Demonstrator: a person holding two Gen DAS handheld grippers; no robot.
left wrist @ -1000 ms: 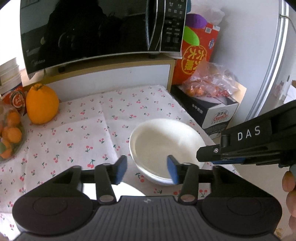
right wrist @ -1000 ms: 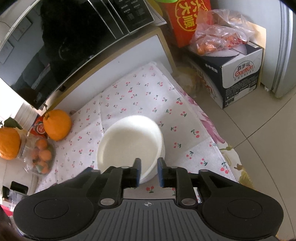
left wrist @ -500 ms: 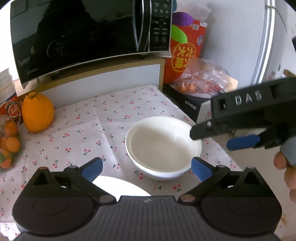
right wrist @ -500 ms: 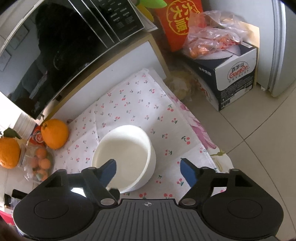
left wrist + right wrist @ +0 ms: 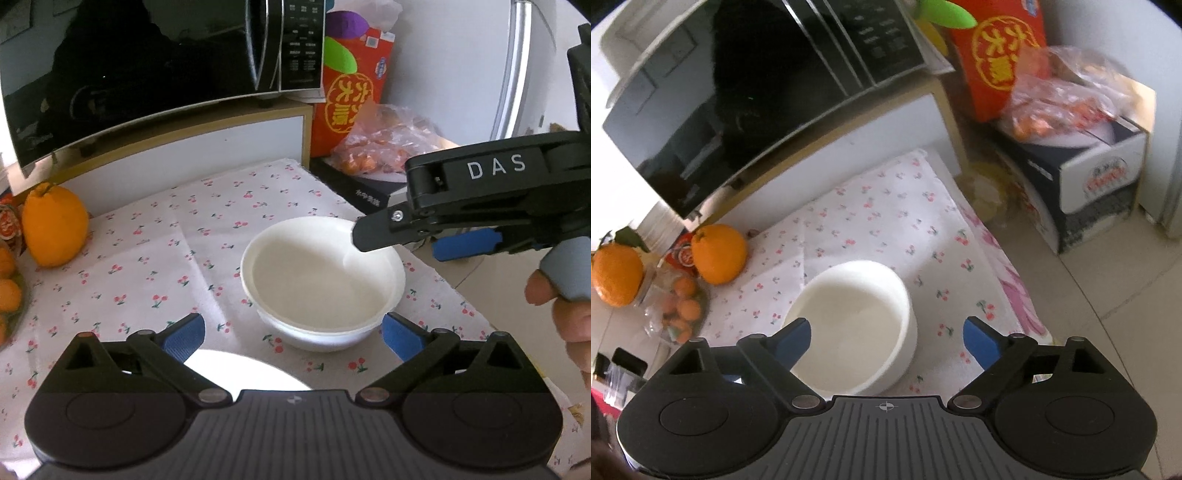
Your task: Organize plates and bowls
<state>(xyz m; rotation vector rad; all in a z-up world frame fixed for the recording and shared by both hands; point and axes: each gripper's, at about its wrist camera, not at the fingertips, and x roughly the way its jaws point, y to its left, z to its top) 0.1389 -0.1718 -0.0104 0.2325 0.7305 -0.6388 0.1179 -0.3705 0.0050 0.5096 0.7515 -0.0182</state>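
A stack of two white bowls sits on the cherry-print cloth, one nested in the other; it also shows in the right wrist view. My left gripper is open and empty, its blue pads either side of the stack's near edge, above it. A white plate lies just under that gripper. My right gripper is open and empty above the bowls; in the left wrist view it hangs at the right, over the far rim.
A black microwave stands on a shelf behind the cloth. A large orange and a bag of small oranges lie at the left. A red carton, a fruit bag and a box stand right; the table edge drops to tiled floor.
Both grippers have opened wide and let go of the bowl, which now rests in the lower bowl. Both have lifted and pulled back a little.
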